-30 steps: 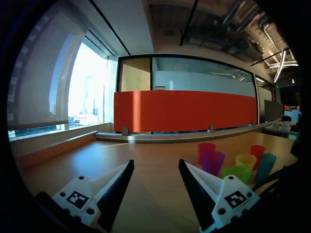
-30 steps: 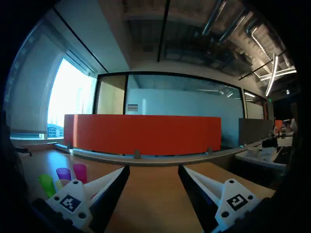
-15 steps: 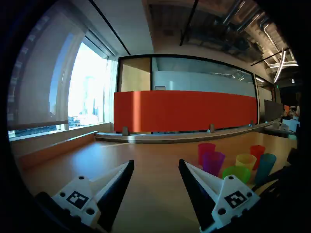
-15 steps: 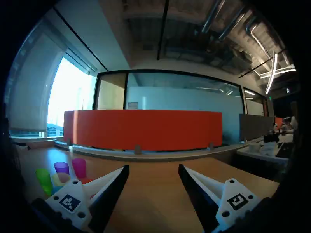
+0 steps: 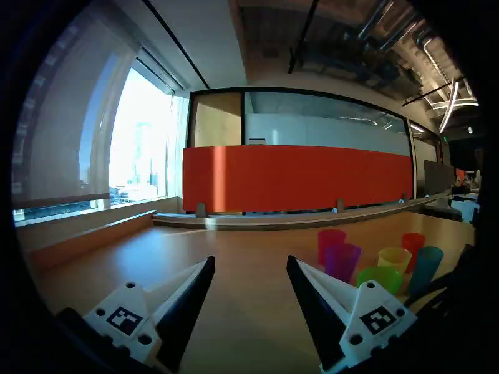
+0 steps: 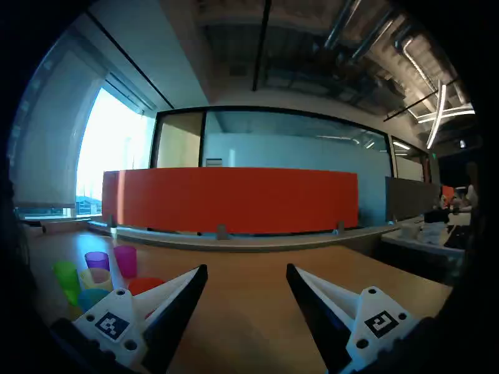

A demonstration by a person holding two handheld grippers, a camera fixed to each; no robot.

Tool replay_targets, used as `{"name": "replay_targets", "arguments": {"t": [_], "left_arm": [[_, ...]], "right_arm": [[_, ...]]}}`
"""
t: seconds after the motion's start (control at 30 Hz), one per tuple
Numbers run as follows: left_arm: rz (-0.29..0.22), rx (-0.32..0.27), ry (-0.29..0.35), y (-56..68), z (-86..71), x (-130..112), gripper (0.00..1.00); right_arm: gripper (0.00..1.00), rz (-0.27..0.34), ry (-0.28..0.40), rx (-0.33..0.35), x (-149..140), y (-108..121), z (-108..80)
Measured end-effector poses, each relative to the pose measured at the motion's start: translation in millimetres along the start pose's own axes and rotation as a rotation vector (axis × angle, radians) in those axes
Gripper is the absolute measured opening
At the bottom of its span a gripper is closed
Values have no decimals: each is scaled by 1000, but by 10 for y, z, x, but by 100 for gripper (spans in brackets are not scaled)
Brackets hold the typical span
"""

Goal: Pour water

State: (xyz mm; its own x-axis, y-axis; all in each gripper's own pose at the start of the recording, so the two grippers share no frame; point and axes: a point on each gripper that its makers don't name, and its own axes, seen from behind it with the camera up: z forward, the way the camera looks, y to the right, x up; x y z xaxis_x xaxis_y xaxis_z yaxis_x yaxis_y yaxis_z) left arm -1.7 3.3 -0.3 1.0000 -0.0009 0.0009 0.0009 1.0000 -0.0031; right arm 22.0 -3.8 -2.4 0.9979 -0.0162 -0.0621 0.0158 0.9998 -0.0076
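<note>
Several coloured plastic cups stand grouped on the wooden table [image 5: 249, 249]. In the left gripper view they sit to the right: a pink cup [image 5: 330, 240], a purple cup [image 5: 342, 260], a green cup [image 5: 379, 278], a yellow cup [image 5: 394, 258], a red cup [image 5: 413, 244] and a teal cup [image 5: 426, 268]. My left gripper [image 5: 249, 271] is open and holds nothing, left of the cups. In the right gripper view the cups stand at the lower left: green cup [image 6: 65, 278], purple cup [image 6: 96, 260], pink cup [image 6: 125, 260], yellow cup [image 6: 96, 278], red cup [image 6: 145, 285]. My right gripper [image 6: 246, 277] is open with nothing between its fingers.
An orange divider panel [image 5: 293, 177] runs along the far edge of the table. A bright window [image 5: 140, 146] is on the left. Another desk with items [image 6: 430, 234] stands at the far right. Bare tabletop [image 6: 249, 311] stretches ahead of the right gripper.
The right gripper view has risen or tilted so more of the table and cups shows, including the red and teal ones. The left gripper view is unchanged.
</note>
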Motion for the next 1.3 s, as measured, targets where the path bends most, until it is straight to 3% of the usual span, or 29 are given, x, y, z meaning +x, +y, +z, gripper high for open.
{"name": "replay_targets", "arguments": {"t": [0.6, 1.3], "left_arm": [[0, 0, 0, -2, 5, 3, 84], [0, 0, 0, -1, 0, 1, 85]], "right_arm": [[98, 14, -61, -5, -203, 36, 19], [98, 16, -62, 8, -203, 15, 14]]}}
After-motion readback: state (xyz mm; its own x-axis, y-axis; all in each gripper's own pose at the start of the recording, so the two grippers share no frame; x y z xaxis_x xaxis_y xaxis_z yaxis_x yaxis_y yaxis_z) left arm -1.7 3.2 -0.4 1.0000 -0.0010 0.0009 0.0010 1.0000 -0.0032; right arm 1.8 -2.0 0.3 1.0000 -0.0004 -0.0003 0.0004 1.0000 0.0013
